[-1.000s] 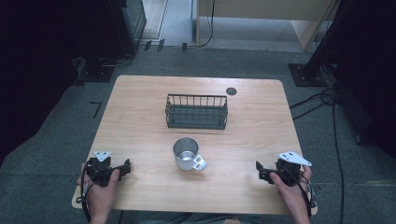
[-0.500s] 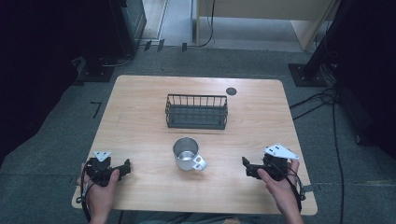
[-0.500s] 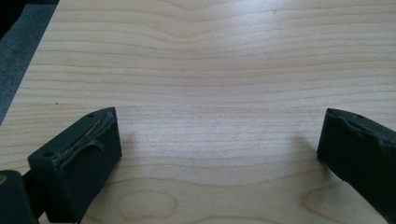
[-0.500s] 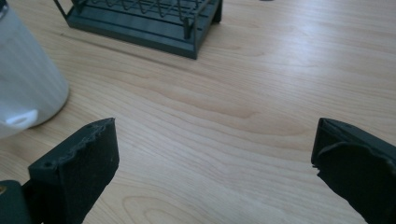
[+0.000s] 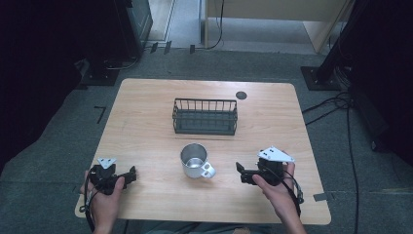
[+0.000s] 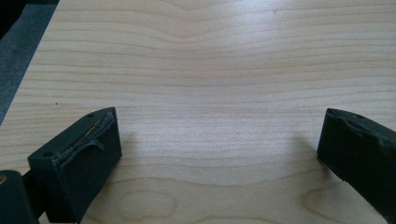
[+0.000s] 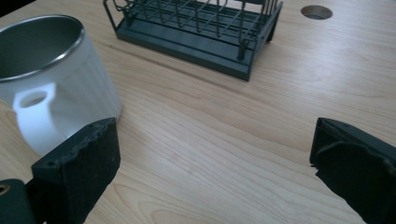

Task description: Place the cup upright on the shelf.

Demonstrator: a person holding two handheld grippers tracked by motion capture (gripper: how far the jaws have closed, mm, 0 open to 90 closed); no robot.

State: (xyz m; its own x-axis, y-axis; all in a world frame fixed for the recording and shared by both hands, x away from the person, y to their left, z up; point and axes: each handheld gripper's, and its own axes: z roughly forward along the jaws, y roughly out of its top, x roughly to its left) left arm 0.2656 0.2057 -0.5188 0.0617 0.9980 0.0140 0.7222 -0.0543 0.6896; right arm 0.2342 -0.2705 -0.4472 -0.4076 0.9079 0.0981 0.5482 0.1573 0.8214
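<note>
A shiny steel mug (image 5: 194, 160) stands upright on the wooden table (image 5: 146, 126), its handle turned toward the right front. Behind it is a dark wire basket (image 5: 205, 116) with nothing visible inside. My right gripper (image 5: 240, 172) is open, a short way right of the mug's handle and apart from it. In the right gripper view its jaws (image 7: 215, 158) stand wide apart, with the mug (image 7: 51, 93) beside the left jaw and the basket (image 7: 196, 28) farther off. My left gripper (image 5: 131, 174) rests near the front left, open over bare wood (image 6: 219, 154).
A round dark hole (image 5: 241, 95) sits in the tabletop at the back right of the basket. Grey carpet surrounds the table, with cables (image 5: 336, 105) on the floor to the right and dark equipment at the back left.
My right gripper has moved left along the table's front toward the mug. The left gripper, the mug and the basket have stayed put.
</note>
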